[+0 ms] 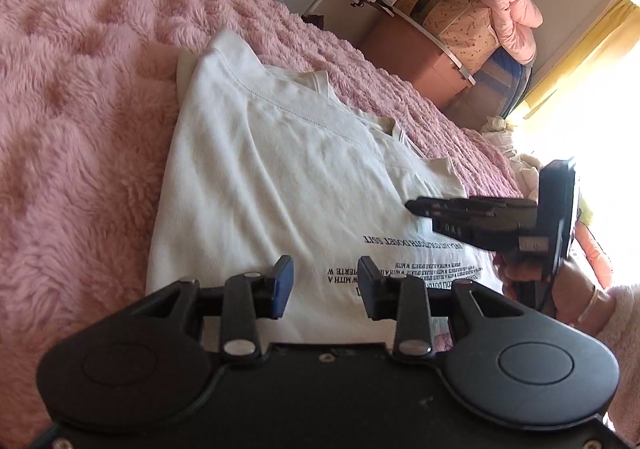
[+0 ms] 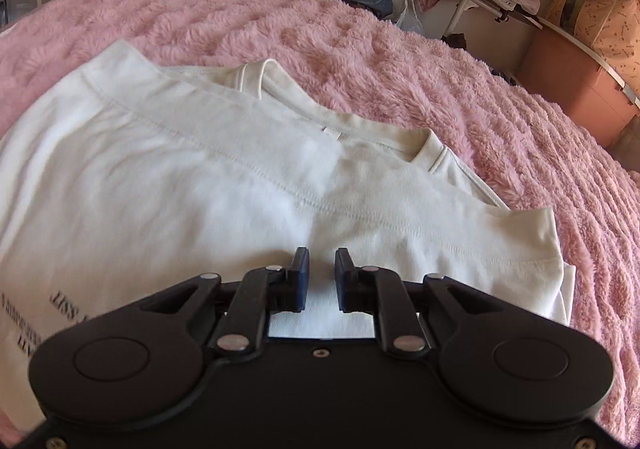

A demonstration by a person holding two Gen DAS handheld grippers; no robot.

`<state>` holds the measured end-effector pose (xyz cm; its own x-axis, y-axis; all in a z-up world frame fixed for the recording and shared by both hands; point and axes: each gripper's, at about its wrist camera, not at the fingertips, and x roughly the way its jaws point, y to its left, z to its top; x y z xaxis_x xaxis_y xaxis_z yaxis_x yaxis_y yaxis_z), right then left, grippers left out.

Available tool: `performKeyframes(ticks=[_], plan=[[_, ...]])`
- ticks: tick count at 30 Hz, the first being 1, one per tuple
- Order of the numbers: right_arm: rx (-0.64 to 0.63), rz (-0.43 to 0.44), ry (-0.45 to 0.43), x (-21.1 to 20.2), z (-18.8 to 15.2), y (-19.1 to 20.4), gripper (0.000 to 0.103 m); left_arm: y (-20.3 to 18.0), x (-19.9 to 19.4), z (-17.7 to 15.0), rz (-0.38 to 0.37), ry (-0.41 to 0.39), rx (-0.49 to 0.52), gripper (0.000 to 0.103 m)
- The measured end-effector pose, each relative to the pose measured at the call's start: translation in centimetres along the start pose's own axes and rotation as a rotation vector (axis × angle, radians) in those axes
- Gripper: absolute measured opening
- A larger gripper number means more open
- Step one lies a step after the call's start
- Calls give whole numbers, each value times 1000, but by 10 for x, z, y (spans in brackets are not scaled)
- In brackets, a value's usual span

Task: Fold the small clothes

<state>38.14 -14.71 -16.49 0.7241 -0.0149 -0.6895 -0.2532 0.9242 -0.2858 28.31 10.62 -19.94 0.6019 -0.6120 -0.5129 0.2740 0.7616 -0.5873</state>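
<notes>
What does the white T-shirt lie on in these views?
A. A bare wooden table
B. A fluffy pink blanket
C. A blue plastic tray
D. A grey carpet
B: the white T-shirt is spread flat on a fluffy pink blanket, whose pile shows all around the shirt's edges in both wrist views.

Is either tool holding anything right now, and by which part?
Nothing is held. The left tool is open and the right tool nearly shut, both empty over the white t-shirt.
</notes>
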Motion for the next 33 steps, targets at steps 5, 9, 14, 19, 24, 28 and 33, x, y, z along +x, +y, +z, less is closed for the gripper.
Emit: performKeyframes(ticks=[5, 9, 14, 19, 24, 28, 33], plan=[[-50, 34, 22, -39, -35, 15, 12, -3, -22, 15, 26, -49, 13, 38], [-61, 54, 31, -64, -54, 24, 12, 0, -35, 24, 76, -62, 37, 40], [-54, 99, 71, -83, -80, 37, 12, 22, -47, 44, 123, -91, 29, 41], [-64, 50, 22, -98, -83, 48, 12, 61, -50, 74, 87, -157, -92, 42], [-17, 99, -88, -116, -58, 70, 54, 92, -35, 97, 4, -170, -216, 43], [-134, 117, -197, -127, -42, 112, 65, 106, -15, 105, -8, -162, -267, 43], [-290, 161, -246, -128, -36, 164, 64, 110, 9, 109, 8, -135, -257, 44]])
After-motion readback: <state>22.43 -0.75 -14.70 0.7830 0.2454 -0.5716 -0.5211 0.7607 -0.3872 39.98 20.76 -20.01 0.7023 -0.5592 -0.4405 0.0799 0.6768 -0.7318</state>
